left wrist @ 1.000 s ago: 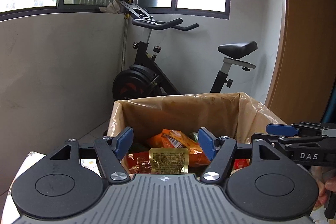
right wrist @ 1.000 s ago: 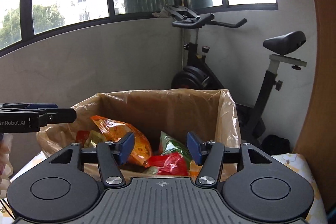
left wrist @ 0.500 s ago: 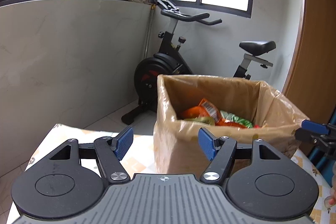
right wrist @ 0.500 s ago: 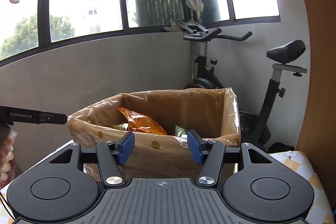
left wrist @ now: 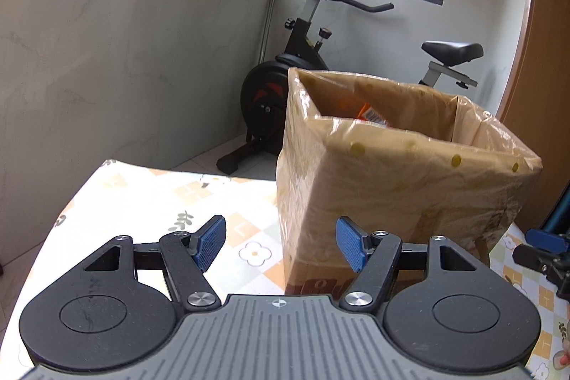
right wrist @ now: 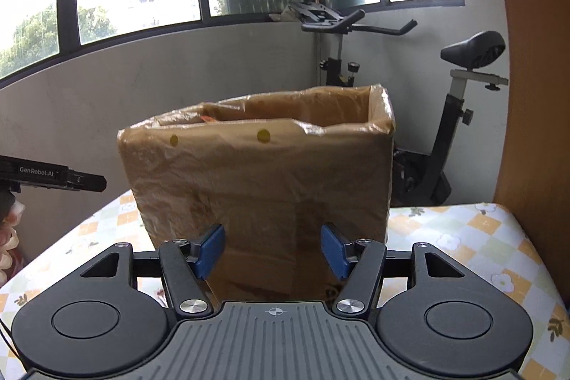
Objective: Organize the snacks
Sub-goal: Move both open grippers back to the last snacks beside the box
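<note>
Both claws empty, snack box upright on worktop.

L wrist view: left claw (left wrist: 281,246) spread wide w/ nothing between its blue pads (left wrist: 211,241), low over the floral-cloth worktop (left wrist: 149,202). Bag-lined cardboard box (left wrist: 402,187) stands just ahead, a bit right; orange snack packet (left wrist: 372,113) peeks above its rim. Right claw tip (left wrist: 543,250) at far right edge. Exercise bike (left wrist: 285,88) behind. R wrist view: right claw (right wrist: 273,250) wide, empty, facing the box (right wrist: 263,180) wall up close; left claw's body (right wrist: 53,177) at left.
</note>
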Tool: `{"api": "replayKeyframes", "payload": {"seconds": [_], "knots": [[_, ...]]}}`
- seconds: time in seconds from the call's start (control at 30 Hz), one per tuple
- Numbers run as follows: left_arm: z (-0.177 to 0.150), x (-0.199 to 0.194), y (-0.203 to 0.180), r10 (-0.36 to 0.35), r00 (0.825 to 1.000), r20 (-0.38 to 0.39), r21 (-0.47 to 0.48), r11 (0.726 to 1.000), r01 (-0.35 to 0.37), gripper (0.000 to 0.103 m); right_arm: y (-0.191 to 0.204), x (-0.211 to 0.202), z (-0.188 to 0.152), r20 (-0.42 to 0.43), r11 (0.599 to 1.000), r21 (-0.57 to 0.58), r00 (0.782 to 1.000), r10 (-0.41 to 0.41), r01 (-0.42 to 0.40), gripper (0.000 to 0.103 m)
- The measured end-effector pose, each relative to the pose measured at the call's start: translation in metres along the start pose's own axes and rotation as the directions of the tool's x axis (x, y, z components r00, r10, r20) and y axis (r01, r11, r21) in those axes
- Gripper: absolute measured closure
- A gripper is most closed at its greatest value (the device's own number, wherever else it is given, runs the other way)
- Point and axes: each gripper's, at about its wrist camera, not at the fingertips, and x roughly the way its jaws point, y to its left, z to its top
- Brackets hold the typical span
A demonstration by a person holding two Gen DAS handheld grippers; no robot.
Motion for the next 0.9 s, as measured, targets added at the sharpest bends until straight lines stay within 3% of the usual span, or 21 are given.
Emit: {"api": "replayKeyframes", "payload": {"seconds": [0.23, 0.47, 0.77, 0.9], "knots": [[-0.025, 0.011, 0.003, 0.003, 0.999, -0.053, 0.0, 1.0, -0.003, 0.032, 0.004, 0.029, -0.034, -0.124, 0.999, -0.004, 0.992, 0.033, -0.034, 0.047], [-0.05, 0.02, 0.012, -0.006, 0.995, -0.102, -0.018, 1.0, 0.004, 0.033, 0.029, 0.076, -0.057, -0.263, 0.987, -0.1, 0.96, 0.098, -0.128, 0.047], [-0.067, 0.026, 0.022, -0.008, 0.99, -0.139, -0.052, 0.999, 0.001, 0.034, 0.09, 0.128, -0.069, -0.37, 0.886, -0.354, 0.915, 0.161, -0.299, 0.046], [-0.074, 0.027, 0.026, -0.01, 0.988, -0.154, -0.067, 0.998, 0.0, 0.034, 0.102, 0.145, -0.068, -0.397, 0.857, -0.396, 0.903, 0.163, -0.329, 0.033]]}}
